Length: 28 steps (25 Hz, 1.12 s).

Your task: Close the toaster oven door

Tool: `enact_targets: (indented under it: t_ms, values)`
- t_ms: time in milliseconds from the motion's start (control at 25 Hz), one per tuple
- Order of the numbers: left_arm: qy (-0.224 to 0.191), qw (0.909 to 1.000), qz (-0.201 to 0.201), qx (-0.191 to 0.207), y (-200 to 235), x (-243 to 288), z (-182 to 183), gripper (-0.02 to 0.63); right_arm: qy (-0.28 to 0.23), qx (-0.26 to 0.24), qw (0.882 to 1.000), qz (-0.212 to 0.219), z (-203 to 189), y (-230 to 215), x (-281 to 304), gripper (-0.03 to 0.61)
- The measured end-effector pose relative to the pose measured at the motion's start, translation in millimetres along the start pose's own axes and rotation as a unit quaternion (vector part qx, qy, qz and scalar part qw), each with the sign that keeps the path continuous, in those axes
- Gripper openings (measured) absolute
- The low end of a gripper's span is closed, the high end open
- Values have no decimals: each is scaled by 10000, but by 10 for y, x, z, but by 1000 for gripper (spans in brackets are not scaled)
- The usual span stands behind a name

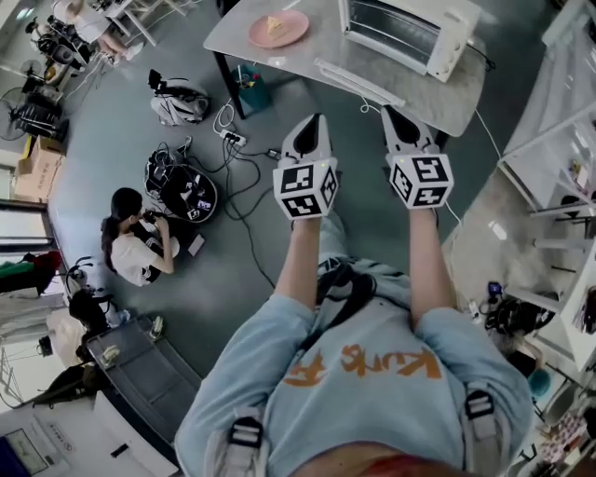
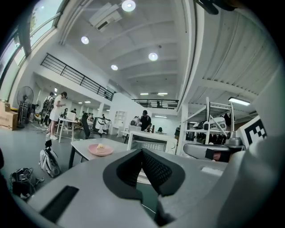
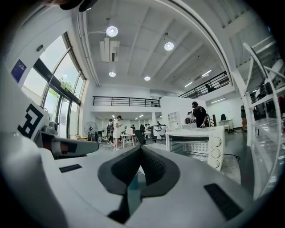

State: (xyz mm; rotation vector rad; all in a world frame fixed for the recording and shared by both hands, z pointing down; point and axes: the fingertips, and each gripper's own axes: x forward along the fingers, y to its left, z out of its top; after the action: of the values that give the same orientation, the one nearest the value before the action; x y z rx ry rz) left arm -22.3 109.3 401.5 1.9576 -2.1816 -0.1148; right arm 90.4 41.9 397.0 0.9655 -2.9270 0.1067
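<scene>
A white toaster oven [image 1: 410,30] stands on the grey table [image 1: 279,58] with its door [image 1: 358,82] folded down flat towards me. In the right gripper view the toaster oven [image 3: 196,144] shows ahead and right, cavity open. In the left gripper view the toaster oven [image 2: 151,143] sits just beyond the jaws. My left gripper [image 1: 315,123] is shut and empty, held in the air short of the table's near edge. My right gripper [image 1: 395,115] is also shut and empty, close below the door's right end.
A pink plate [image 1: 277,29] with a piece of food lies on the table left of the oven. Bags and cables [image 1: 186,177] litter the floor to the left, where a person [image 1: 135,244] sits. White shelving [image 1: 559,158] stands to the right.
</scene>
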Motion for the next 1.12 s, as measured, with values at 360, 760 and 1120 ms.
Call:
enact_targets:
  t_ms: [360, 760, 1120]
  values:
    - [327, 9988, -280, -226, 955, 1417, 121, 2, 312, -75, 9988, -378, 3, -346, 1611, -2]
    - [770, 9938, -774, -195, 1327, 2567, 24, 2, 736, -27, 9937, -843, -243, -821, 2497, -2]
    - [1426, 9769, -1476, 597, 874, 2995, -433, 2, 1089, 169, 9852, -1313, -643, -1384, 2357, -2]
